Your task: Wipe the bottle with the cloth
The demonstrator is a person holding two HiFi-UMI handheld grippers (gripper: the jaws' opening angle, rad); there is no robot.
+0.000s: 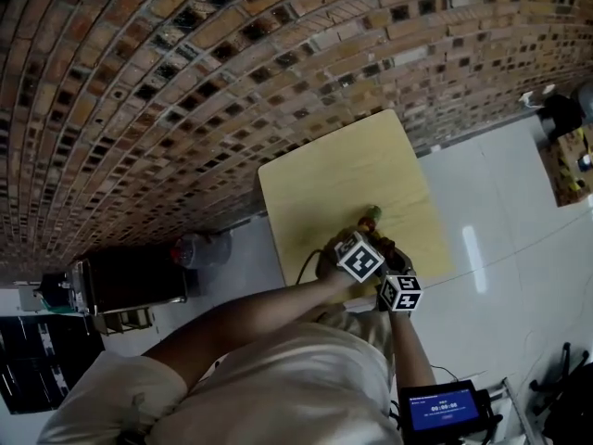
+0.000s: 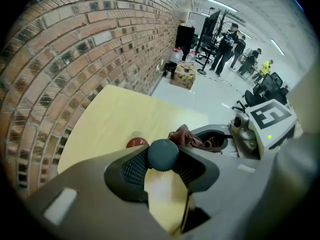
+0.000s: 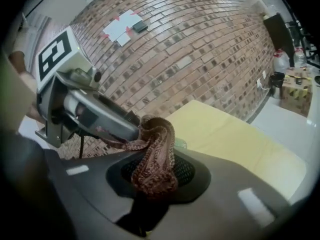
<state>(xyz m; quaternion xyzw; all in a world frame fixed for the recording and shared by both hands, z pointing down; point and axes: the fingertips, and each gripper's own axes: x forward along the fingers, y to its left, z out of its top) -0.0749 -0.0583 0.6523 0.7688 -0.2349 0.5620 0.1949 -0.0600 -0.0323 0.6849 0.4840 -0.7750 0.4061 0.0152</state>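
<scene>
A small bottle (image 1: 369, 217) stands near the front edge of the yellow table (image 1: 324, 184). Its round dark ridged cap (image 2: 163, 154) sits pinched between the pads of my left gripper (image 2: 163, 160), which points steeply down onto it. A red-brown part of the bottle (image 2: 136, 142) shows behind the left jaw. My right gripper (image 3: 152, 176) is shut on a brown knitted cloth (image 3: 155, 154) that hangs bunched over its jaws, close beside the left gripper (image 3: 87, 109). From the left gripper view the cloth (image 2: 186, 135) lies just right of the cap. In the head view both marker cubes (image 1: 359, 258) cover the jaws.
A brick wall (image 1: 185, 82) runs behind the table. White floor (image 1: 500, 211) lies to the right. A black cart (image 1: 130, 281) stands at the left and a small screen (image 1: 443, 406) sits by the person. People and equipment (image 2: 235, 44) stand far off.
</scene>
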